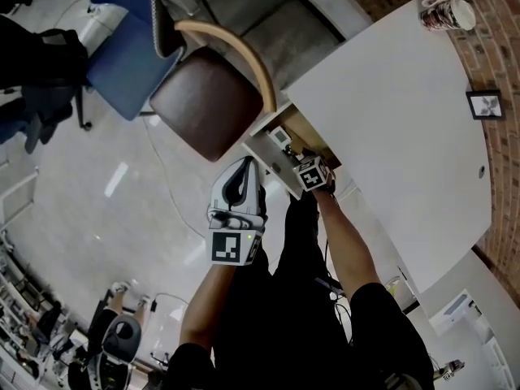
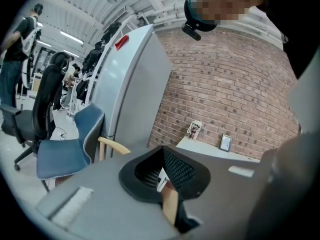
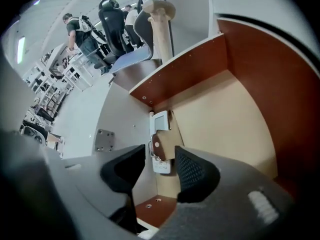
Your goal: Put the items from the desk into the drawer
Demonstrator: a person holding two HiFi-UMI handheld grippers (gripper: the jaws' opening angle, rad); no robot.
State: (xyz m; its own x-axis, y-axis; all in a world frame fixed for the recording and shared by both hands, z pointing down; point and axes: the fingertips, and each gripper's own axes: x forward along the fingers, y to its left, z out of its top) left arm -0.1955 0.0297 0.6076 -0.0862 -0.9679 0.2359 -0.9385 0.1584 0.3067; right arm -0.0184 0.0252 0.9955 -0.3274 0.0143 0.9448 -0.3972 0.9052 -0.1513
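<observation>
Right gripper view looks down into the open wooden drawer [image 3: 225,119], where a small white plastic device [image 3: 160,124] with a brown leather tag [image 3: 163,145] lies against one wall. The right gripper [image 3: 158,160] hangs above them, jaws apart, holding nothing. The left gripper [image 2: 162,153] is closed and empty.

White desk [image 1: 390,112], top mostly bare. Patterned mug [image 1: 448,13] stands at the far corner, and a small picture frame [image 1: 485,104] stands upright at the edge by the brick wall, well apart from the mug. The drawer [image 3: 225,114] under the desk is pulled open, with a pale floor and red-brown walls. White handheld device [image 3: 160,124] lies along its side wall, with a brown leather tag [image 3: 164,145] across it.
</observation>
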